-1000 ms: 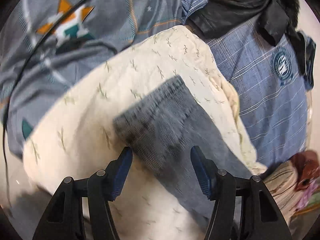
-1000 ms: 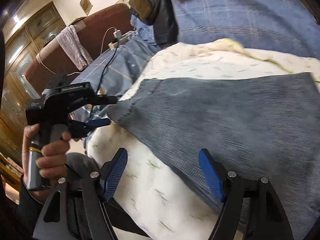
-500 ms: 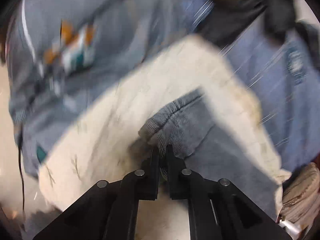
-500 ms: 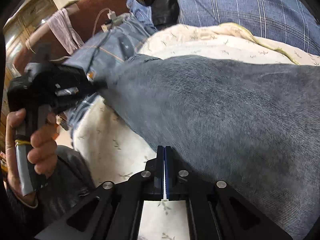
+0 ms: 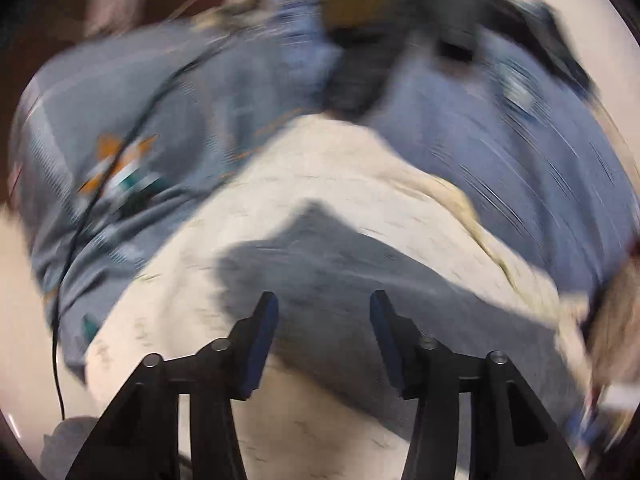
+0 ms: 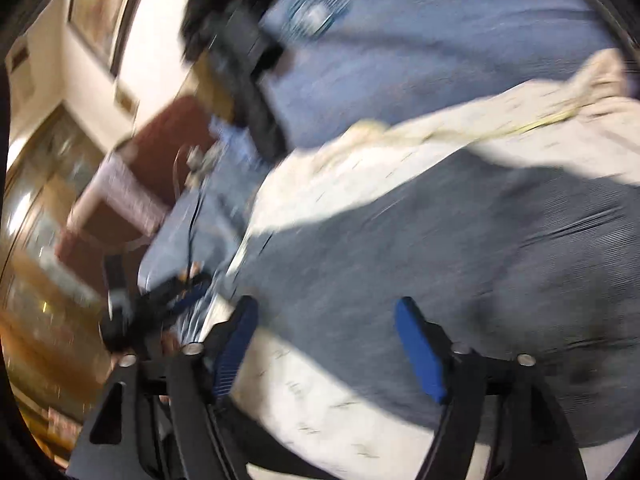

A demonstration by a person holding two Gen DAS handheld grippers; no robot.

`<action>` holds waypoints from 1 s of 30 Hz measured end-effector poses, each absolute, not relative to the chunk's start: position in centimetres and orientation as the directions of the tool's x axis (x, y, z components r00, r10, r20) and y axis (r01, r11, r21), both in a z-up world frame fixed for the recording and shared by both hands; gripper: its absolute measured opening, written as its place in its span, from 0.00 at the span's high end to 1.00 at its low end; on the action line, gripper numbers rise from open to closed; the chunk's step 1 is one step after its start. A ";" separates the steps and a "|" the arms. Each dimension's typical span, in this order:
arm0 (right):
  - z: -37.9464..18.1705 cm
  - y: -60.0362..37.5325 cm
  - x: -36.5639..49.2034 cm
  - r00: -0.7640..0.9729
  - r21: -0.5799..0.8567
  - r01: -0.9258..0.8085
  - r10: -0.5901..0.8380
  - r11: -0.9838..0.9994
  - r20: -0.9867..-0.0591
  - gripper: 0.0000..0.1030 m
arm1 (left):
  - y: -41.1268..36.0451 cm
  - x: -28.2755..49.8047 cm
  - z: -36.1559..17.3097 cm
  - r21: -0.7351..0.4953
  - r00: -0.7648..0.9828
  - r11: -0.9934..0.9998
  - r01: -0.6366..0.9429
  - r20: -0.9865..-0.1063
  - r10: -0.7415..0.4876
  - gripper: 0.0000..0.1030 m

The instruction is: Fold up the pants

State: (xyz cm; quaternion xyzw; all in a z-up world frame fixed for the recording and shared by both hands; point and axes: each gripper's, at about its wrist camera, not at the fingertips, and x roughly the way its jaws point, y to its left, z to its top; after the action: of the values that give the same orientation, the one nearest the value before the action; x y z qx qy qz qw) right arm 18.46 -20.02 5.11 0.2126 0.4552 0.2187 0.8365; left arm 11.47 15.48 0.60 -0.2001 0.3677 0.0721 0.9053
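Observation:
Grey corduroy pants (image 5: 340, 280) lie folded on a cream blanket (image 5: 320, 168) with a small leaf print. Both views are blurred by motion. My left gripper (image 5: 322, 320) hovers over the near edge of the pants, its jaws opening, nothing pinched between the blue pads. In the right wrist view the pants (image 6: 460, 248) fill the right half. My right gripper (image 6: 326, 328) stands wide above their near edge, jaws opening, pads off the cloth. The left gripper (image 6: 176, 292) shows as a dark blur at the lower left of that view.
A grey-blue bedspread (image 5: 160, 120) with an orange and teal star and a thin black cable (image 5: 80, 240) lies to the left. A blue checked cover (image 5: 520, 152) and dark clothes (image 5: 360, 60) sit behind. A brown headboard (image 6: 168, 136) and wooden cabinet (image 6: 36, 220) stand at left.
Both grippers, shut on the pants' edge half a second ago, have let go and opened. Both have pulled up and back, and the pants now lie folded over on the blanket.

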 end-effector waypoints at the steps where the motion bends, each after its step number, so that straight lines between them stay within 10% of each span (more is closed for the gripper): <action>1: 5.7 -22.4 18.2 0.519 0.555 -0.146 0.541 0.819 -0.662 0.20 | 14.0 11.5 0.7 -0.295 0.719 0.929 -0.225 -0.693 -0.045 0.50; 6: 6.2 -31.2 15.9 0.635 0.514 0.017 0.388 0.858 -0.668 0.19 | 1.5 10.0 0.2 -0.326 0.633 0.934 0.144 -0.695 -0.340 0.50; 16: 6.4 -45.4 10.8 0.789 0.668 0.280 0.231 0.690 -0.569 0.18 | -25.1 8.1 -0.8 0.015 0.449 0.670 0.742 -0.753 -0.481 0.50; 19: 5.4 -48.3 9.6 0.797 0.707 0.354 0.198 0.612 -0.571 0.18 | -29.6 8.0 -2.5 0.045 0.407 0.605 0.795 -0.779 -0.478 0.52; 22: 4.1 -50.0 9.4 0.815 0.793 0.342 0.262 0.504 -0.518 0.18 | -32.1 8.7 -5.5 0.089 0.384 0.584 0.807 -0.830 -0.404 0.85; 30: 3.2 -49.8 10.5 0.731 0.707 0.436 0.239 0.557 -0.639 0.18 | -30.7 8.8 -4.2 -0.016 0.364 0.596 0.803 -0.778 -0.512 0.93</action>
State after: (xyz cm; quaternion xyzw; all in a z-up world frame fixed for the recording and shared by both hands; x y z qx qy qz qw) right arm 10.47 -49.77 3.23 0.4666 0.3615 -0.0613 0.8048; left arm 8.78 -30.74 -4.22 0.1872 0.3887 -0.4085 0.8044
